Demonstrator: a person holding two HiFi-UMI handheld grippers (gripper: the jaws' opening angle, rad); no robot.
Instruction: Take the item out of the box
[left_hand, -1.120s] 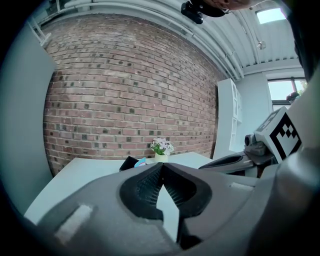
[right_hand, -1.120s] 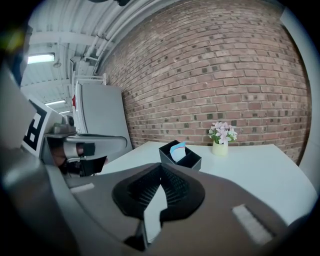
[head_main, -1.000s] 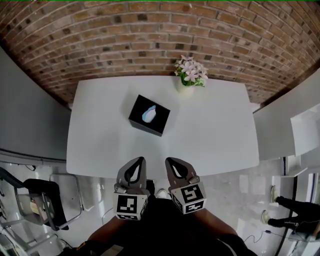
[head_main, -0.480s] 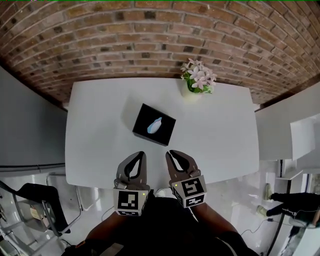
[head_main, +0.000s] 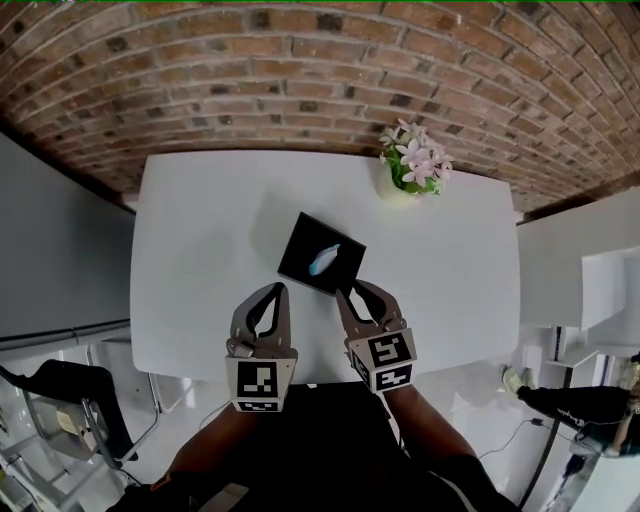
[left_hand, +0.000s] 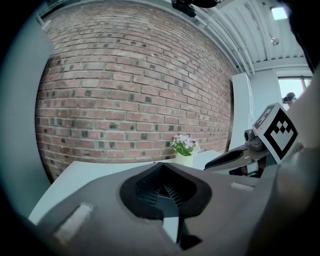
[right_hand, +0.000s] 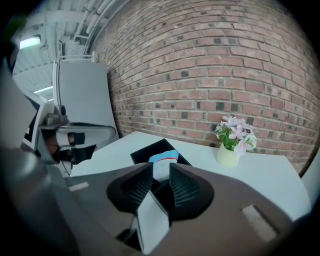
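A black open box (head_main: 303, 259) lies on the white table (head_main: 200, 240), with a light blue and white item (head_main: 325, 259) inside it. My right gripper (head_main: 360, 291) is just short of the box's near corner; its jaws have just been opening and stand open with nothing between them. In the right gripper view the box (right_hand: 142, 153) and the item (right_hand: 165, 157) show past the parted right gripper (right_hand: 161, 172). My left gripper (head_main: 278, 291) is shut and empty, a little to the left of the box. In the left gripper view the left gripper (left_hand: 164, 187) has its tips together.
A pot of pink flowers (head_main: 412, 165) stands at the table's far right, against the brick wall (head_main: 300, 80). Grey panels flank the table. A chair (head_main: 60, 400) is at the lower left and a person (head_main: 575, 405) at the lower right on the floor.
Both grippers have moved forward over the table's near edge to the box. The right jaws, closed a second ago, have parted. The left jaws look unchanged.
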